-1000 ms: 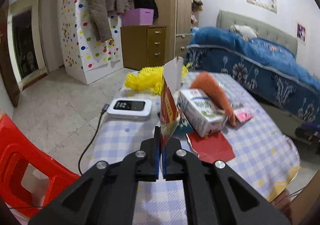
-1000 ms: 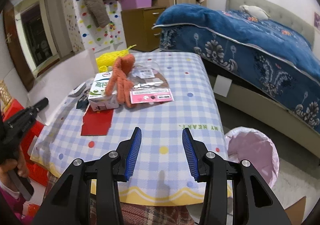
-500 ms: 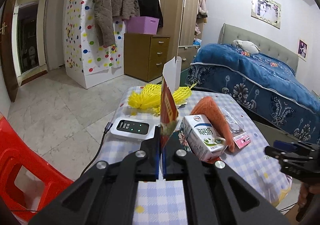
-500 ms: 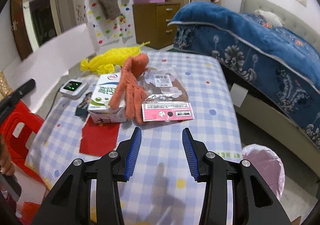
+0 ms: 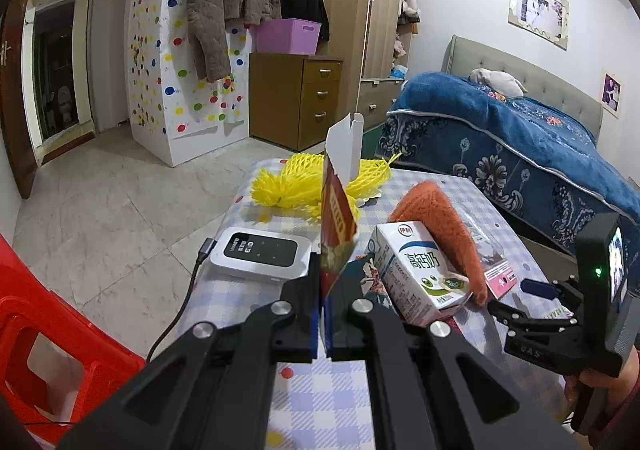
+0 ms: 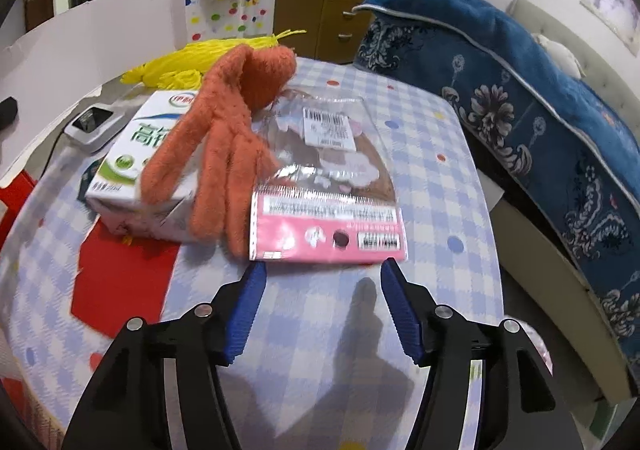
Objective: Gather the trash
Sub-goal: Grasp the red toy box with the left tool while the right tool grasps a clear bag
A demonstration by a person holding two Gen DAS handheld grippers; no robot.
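My left gripper (image 5: 323, 316) is shut on a red and white paper wrapper (image 5: 336, 206) and holds it upright above the near end of the checked table (image 5: 320, 390). My right gripper (image 6: 323, 300) is open, just above the table (image 6: 420, 130), its tips at the near edge of a pink and clear plastic package (image 6: 328, 206). An orange fuzzy glove (image 6: 228, 154) lies over a white and green milk carton (image 6: 132, 154). A red paper sheet (image 6: 120, 278) lies under the carton. Yellow foam netting (image 5: 296, 182) lies at the far end.
A silver device with a cable (image 5: 260, 254) sits on the table's left side. A red plastic stool (image 5: 48, 350) stands at the left. A blue bed (image 6: 520, 98) runs along the right. A pink bin (image 6: 532, 342) shows below the table's right edge.
My right gripper has moved forward and down to the pink package. My left gripper has risen and pulled back, still holding the wrapper. The right gripper now shows in the left wrist view.
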